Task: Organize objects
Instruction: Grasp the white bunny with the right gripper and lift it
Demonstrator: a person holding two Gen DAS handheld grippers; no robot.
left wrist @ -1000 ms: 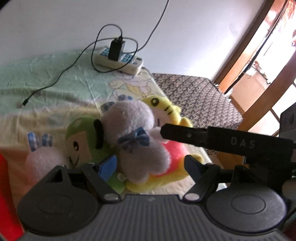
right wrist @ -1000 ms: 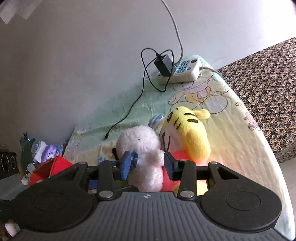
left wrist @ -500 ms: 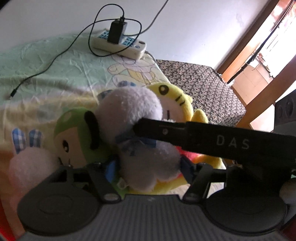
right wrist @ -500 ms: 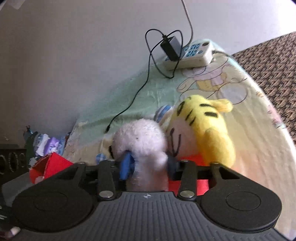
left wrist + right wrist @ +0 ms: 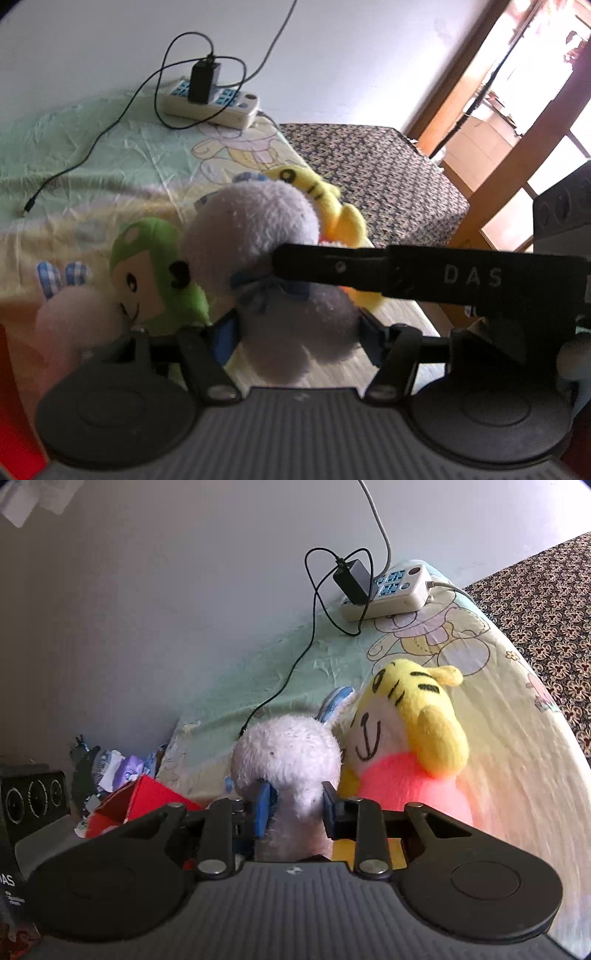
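While both jaws squeeze it | white plush rabbit (image 5: 258, 236) between them

Bed sheet (image 5: 122, 155) with plush toys (image 5: 155, 258), power strip (image 5: 210, 101)

The white letters "DAS" are printed on the black finger of the right gripper (image 5: 424, 275), which crosses the left wrist view from three o'clock toward the centre. In the right wrist view, at eight o'clock on the frame's edge, a dark object (image 5: 9, 886) shows the cut-off letters "AS"; smaller print beneath is too blurred to read.
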